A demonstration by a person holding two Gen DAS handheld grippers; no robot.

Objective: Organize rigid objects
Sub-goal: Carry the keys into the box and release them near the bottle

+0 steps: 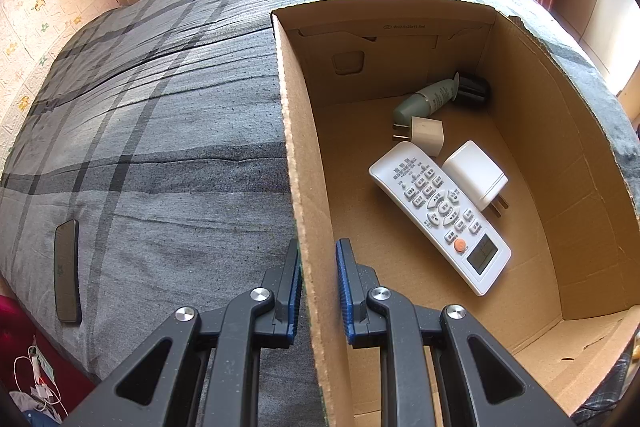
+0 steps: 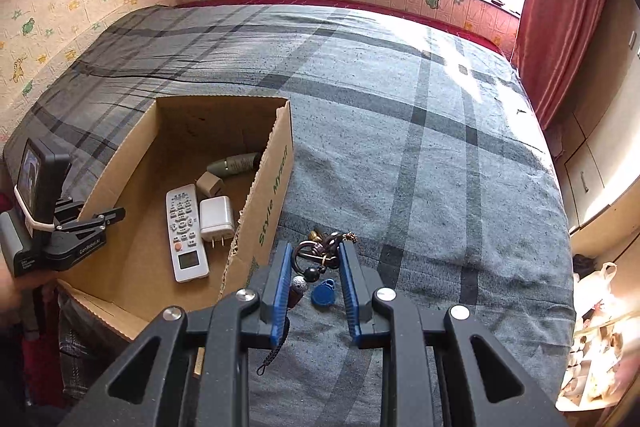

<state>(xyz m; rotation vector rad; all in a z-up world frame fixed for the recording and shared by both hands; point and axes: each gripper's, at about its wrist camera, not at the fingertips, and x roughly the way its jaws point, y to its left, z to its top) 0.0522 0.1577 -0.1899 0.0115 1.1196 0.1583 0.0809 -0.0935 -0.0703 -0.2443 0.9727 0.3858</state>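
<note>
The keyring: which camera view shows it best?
The right wrist view. The keyring lies on the bed between the open fingers of the right claw, with its blue tag visible. The left wrist view does not show it at all.
</note>
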